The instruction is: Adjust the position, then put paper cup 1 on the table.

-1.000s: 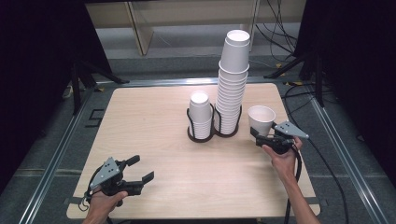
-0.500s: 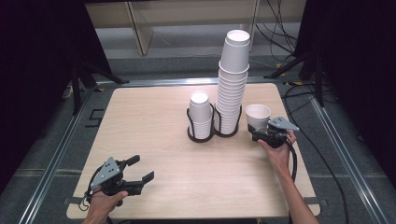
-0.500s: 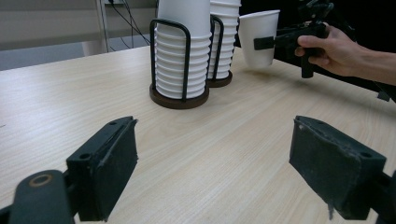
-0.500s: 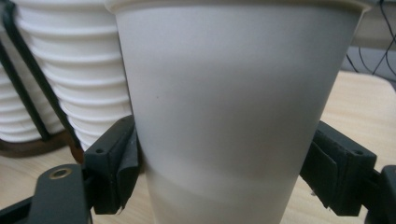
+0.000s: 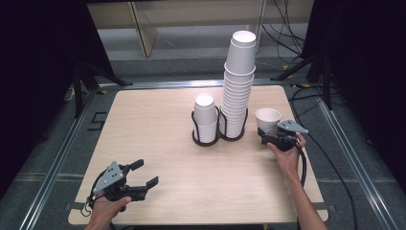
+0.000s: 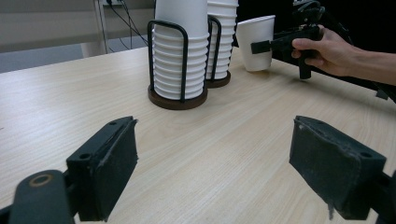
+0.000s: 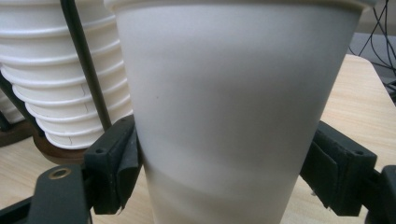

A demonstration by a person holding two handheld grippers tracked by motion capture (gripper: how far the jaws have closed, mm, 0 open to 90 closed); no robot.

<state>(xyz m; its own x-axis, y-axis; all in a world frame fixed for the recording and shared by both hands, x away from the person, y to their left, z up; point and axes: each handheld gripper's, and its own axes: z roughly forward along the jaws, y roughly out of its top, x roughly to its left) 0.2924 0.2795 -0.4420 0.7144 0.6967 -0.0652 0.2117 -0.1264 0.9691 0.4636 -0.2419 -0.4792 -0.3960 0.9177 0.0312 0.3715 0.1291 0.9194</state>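
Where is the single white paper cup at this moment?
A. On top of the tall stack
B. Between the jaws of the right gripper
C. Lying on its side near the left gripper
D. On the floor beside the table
B: the single cup stands upright between the jaws of the right gripper, beside the tall stack.

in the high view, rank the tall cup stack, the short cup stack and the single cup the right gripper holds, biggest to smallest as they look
1. tall cup stack
2. short cup stack
3. single cup, between the right gripper's jaws, plainly smallest
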